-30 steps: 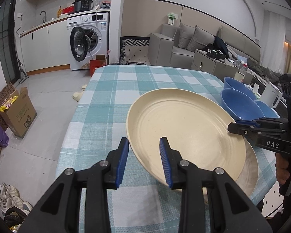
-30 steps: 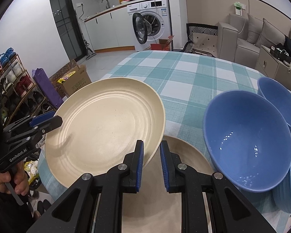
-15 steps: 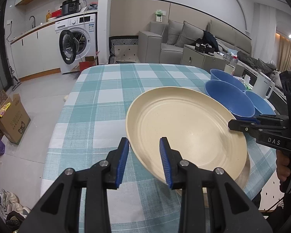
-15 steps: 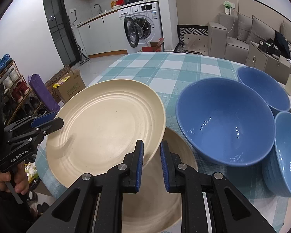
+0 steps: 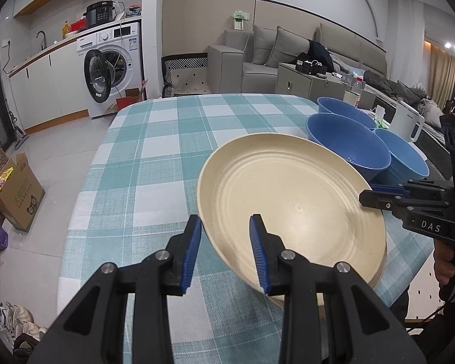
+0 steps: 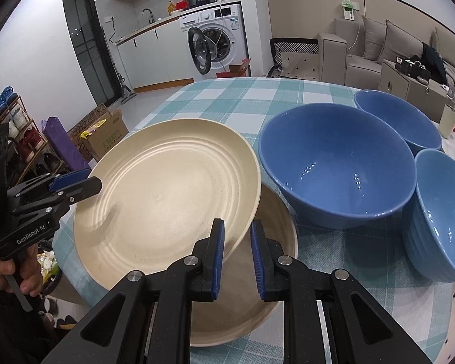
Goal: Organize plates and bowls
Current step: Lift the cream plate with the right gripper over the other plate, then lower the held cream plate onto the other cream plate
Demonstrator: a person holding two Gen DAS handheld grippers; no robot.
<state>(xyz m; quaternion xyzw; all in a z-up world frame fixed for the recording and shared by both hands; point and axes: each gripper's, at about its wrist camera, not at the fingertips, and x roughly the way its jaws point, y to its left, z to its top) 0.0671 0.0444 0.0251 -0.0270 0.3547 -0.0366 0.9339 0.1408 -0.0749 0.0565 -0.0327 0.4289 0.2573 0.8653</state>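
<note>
Where the open-plan room runs from a kitchen counter to a lounge, a white front-loading washing machine (image 5: pixel 113 69) stands under the counter with its round door swung open, and a grey upholstered sofa (image 5: pixel 276 57) lines the far wall. A brown cardboard box (image 5: pixel 15 191) sits on the pale tiled floor to the left of the table. The table (image 5: pixel 154 163) is covered by a teal-and-white checked cloth, which hangs over the near edge.

On that cloth, the upper cream round ribbed plate (image 6: pixel 166 194) is tilted, its left side raised, above a second cream plate (image 6: pixel 276 236) that lies flat on the cloth beneath it. Just beside the plates on the right stand three blue glazed bowls: the large blue bowl (image 6: pixel 336 163) nearest, a far blue bowl (image 6: pixel 400 118) behind it, and a ribbed blue bowl (image 6: pixel 439 212) at the right edge.

The left gripper (image 5: pixel 226 242) straddles the upper plate's left rim, its blue-padded jaws visibly spread with a gap to each side of the rim. The right gripper (image 6: pixel 236 247) has its jaws narrowly parted around the opposite rim; whether the pads actually press on the plate is uncertain from this angle. A white lidded jug (image 5: pixel 406 123) stands beyond the bowls.
</note>
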